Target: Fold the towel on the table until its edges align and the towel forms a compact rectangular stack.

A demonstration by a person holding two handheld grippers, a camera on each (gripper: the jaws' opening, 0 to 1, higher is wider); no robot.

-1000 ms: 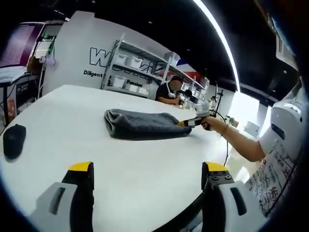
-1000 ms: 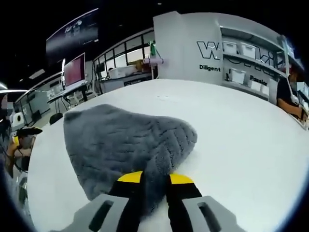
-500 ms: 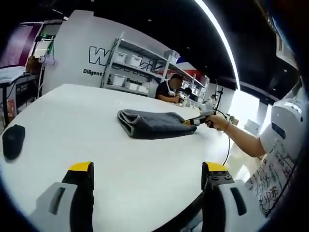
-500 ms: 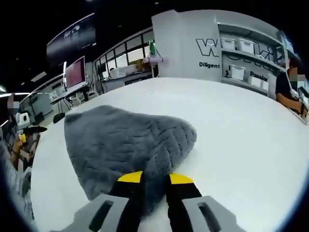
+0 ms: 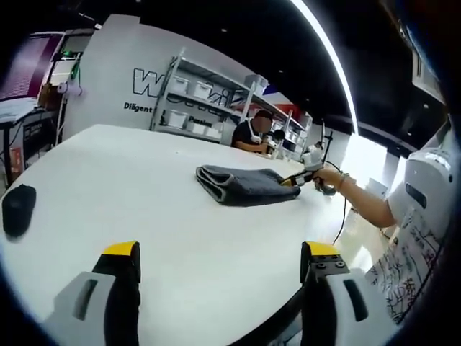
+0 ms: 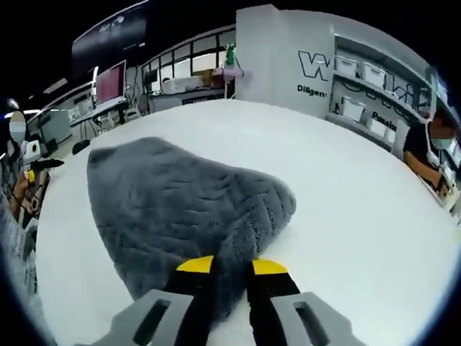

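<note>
Right gripper (image 6: 232, 268) stays clamped on the folded towel (image 6: 184, 209); you've dragged it right across the desk (image 5: 122, 194) over the last second, now centre-right of the left gripper view. Left gripper (image 5: 220, 259) idles open, bottom of frame. Fold looks compact, so check edge alignment before release

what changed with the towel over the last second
In the left gripper view the right gripper, shut on the towel, has dragged it across the white table, away from the black object near the edge. The left gripper stayed open, holding nothing, and the towel stayed folded.
</note>
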